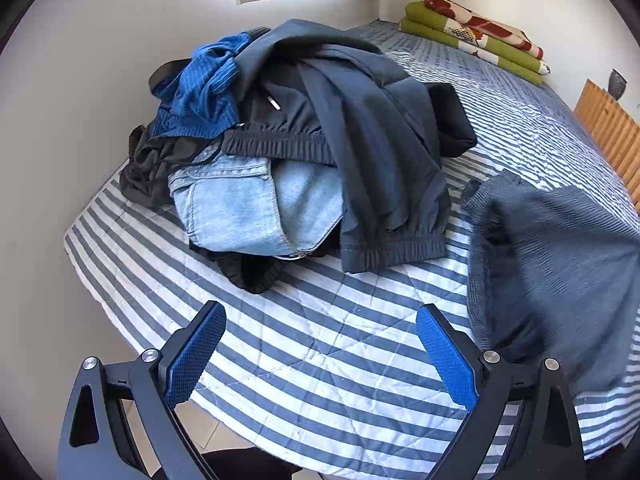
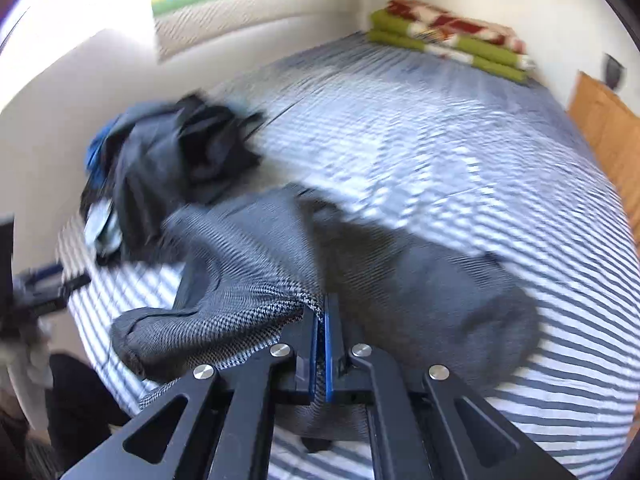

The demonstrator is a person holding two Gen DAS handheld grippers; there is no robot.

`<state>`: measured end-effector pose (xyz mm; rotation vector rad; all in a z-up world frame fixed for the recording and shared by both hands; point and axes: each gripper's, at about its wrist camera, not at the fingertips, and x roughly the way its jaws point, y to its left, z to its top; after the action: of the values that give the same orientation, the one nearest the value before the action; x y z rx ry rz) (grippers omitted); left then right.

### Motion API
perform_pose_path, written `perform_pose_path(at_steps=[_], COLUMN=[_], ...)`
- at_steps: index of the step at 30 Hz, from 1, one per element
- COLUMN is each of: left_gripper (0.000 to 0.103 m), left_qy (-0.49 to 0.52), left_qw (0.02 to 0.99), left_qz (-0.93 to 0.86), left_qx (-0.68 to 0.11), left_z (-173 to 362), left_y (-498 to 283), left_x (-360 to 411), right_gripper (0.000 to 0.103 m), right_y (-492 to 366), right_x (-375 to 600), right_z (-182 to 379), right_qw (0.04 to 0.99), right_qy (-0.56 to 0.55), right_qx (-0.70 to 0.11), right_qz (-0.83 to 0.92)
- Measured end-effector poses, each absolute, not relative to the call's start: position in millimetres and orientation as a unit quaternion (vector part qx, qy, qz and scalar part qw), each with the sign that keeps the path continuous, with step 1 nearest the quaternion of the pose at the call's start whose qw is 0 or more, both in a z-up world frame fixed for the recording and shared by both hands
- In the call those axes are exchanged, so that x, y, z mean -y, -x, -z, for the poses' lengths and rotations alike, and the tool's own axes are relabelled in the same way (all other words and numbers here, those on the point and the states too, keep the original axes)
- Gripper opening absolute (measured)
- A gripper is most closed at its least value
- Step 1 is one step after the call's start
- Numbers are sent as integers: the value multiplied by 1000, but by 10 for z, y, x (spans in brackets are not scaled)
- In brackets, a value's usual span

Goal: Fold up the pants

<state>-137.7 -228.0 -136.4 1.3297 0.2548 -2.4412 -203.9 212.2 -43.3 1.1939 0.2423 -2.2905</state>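
Observation:
Grey woven pants hang from my right gripper, which is shut on a bunched edge of the cloth; the rest drapes onto the striped bed, blurred by motion. In the left wrist view the same grey pants hang at the right, lifted above the bed. My left gripper is open, its blue pads spread wide over the striped quilt with nothing between them. It shows as a dark blur at the left edge of the right wrist view.
A pile of clothes sits at the bed's left corner: light jeans, dark pants, a blue striped garment. Folded green and red blankets lie at the far end. A wooden slatted board stands right of the striped quilt.

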Motion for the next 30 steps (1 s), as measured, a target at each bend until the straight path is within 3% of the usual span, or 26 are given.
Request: perform_pose_path(at_steps=[5, 8, 10, 12, 14, 16, 17, 26, 30], left_gripper=[98, 98, 98, 98, 98, 98, 98, 98, 98], left_qy=[-471, -473, -475, -476, -477, -478, -481, -504, -509], left_qw=[156, 138, 124, 106, 87, 64, 49, 7, 15], left_qz=[865, 868, 870, 872, 874, 876, 875, 864, 861], left_qx=[-71, -63, -52, -42, -31, -21, -20, 5, 3], left_z=[1353, 1371, 1384, 1394, 1407, 1429, 1453, 1735, 1829], left_y=[1537, 1690, 1814, 1961, 2120, 2292, 2388, 2966, 3033], left_x=[2084, 1894, 1722, 1525, 1305, 1067, 950, 235, 243], right_gripper=[2, 5, 5, 8, 23, 55, 60, 64, 64], right_y=[2629, 2917, 2958, 2903, 2803, 2666, 2641, 2343, 2180], right_x=[-3085, -3539, -3737, -3920, -3996, -4011, -3978, -2869, -2256], right_z=[251, 511, 630, 537, 412, 291, 267, 597, 895], right_qw=[144, 17, -14, -7, 8, 46, 74, 232, 246], right_qy=[-450, -477, -491, -483, -467, -459, -460, -489, -480], right_qx=[-35, -115, -133, -108, -85, -57, -49, -87, -154], right_qz=[881, 871, 861, 869, 880, 886, 884, 836, 828])
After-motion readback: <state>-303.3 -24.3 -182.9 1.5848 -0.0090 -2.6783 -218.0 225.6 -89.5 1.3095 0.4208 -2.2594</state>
